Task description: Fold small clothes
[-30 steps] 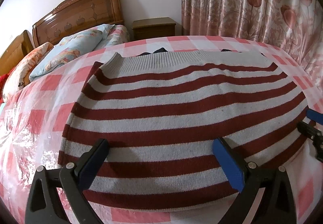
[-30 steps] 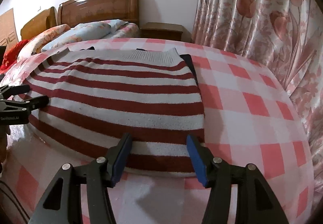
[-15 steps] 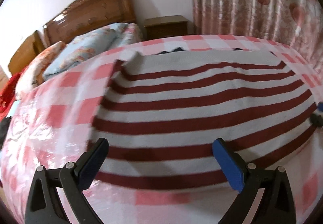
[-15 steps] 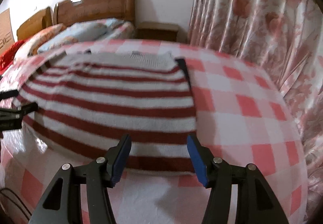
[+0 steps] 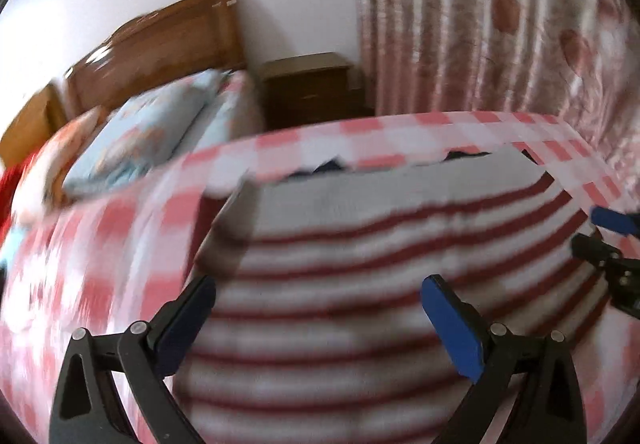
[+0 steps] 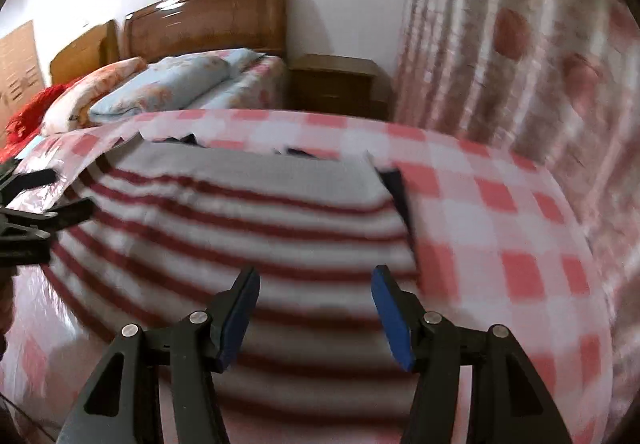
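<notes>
The striped sweater lies flat on the checked worktop, hem nearest, ready for folding. Left tongs gape wide and empty; right tongs half-spread, empty, apparently hovering at its six-o'clock edge, though blur obscures contact.

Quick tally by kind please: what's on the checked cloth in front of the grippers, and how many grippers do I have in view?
Striped sweater: 1
Dark garment showing under it: 1, too hidden to say if more
Grippers: 2, left gripper and right gripper, both open
Total: 4
</notes>
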